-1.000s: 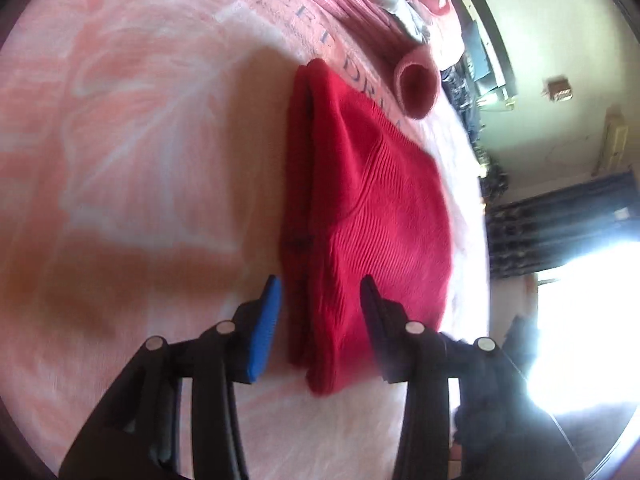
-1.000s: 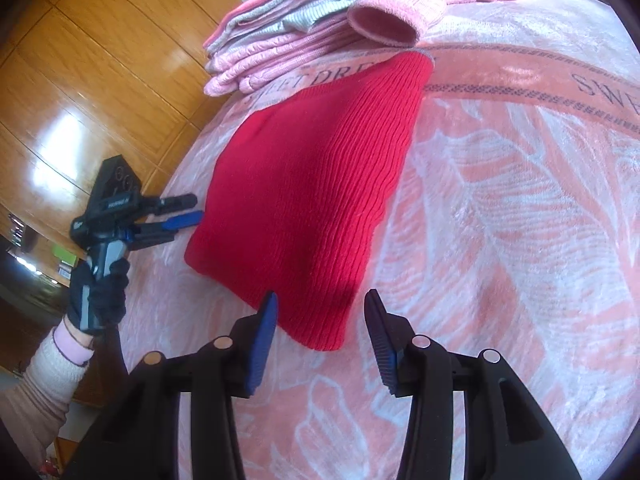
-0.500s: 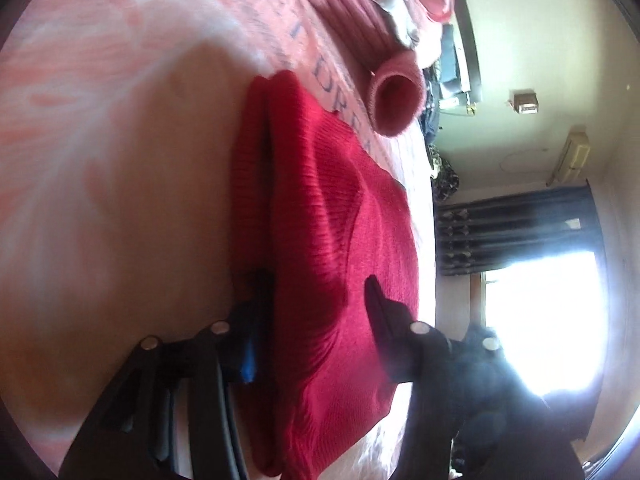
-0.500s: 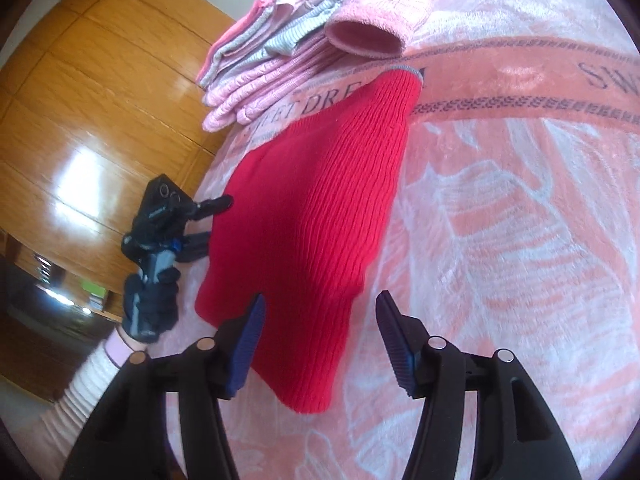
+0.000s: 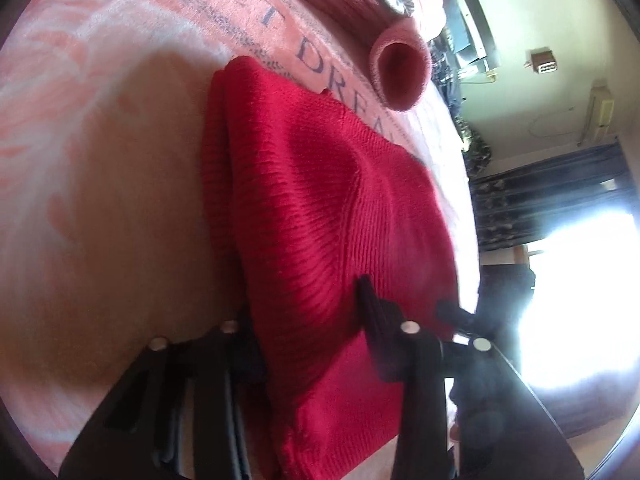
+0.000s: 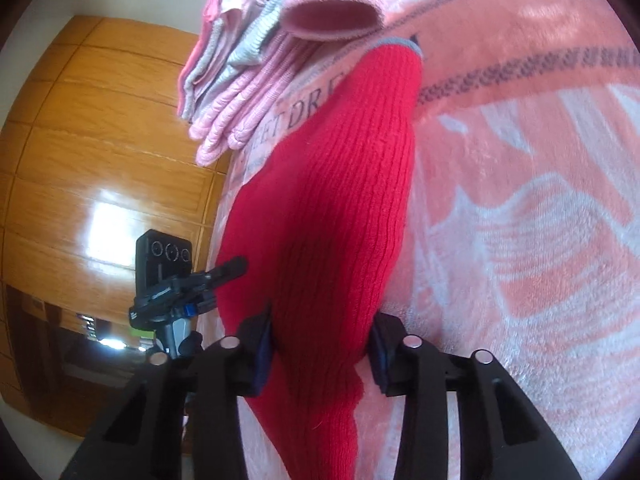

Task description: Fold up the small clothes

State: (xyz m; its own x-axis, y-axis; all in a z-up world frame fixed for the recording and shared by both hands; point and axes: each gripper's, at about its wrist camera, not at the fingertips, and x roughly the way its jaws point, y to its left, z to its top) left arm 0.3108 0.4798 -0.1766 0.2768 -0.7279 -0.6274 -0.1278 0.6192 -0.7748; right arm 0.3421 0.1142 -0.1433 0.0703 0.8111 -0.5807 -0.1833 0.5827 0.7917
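A folded red knitted garment (image 5: pixel 320 200) lies on the pink blanket (image 5: pixel 100 200). In the left wrist view its near edge sits between the fingers of my left gripper (image 5: pixel 308 320), which stands open; the left finger is partly hidden behind the knit. In the right wrist view the garment (image 6: pixel 340 208) runs away from me, its near end between the wide-apart fingers of my open right gripper (image 6: pixel 320 340). From the right wrist view, the left gripper (image 6: pixel 192 284) is at the garment's left edge.
A pile of folded pink and grey clothes (image 6: pixel 240 72) and a pink cuff (image 6: pixel 332 16) lie at the blanket's far end. A wooden wardrobe (image 6: pixel 100 160) stands beyond the bed's left side. Dark curtains and a bright window (image 5: pixel 560 220) are to the right.
Both grippers have moved forward onto the red garment, so its edges now sit between their fingers. The fingers stay wide apart. The garment's near edge bulges up slightly.
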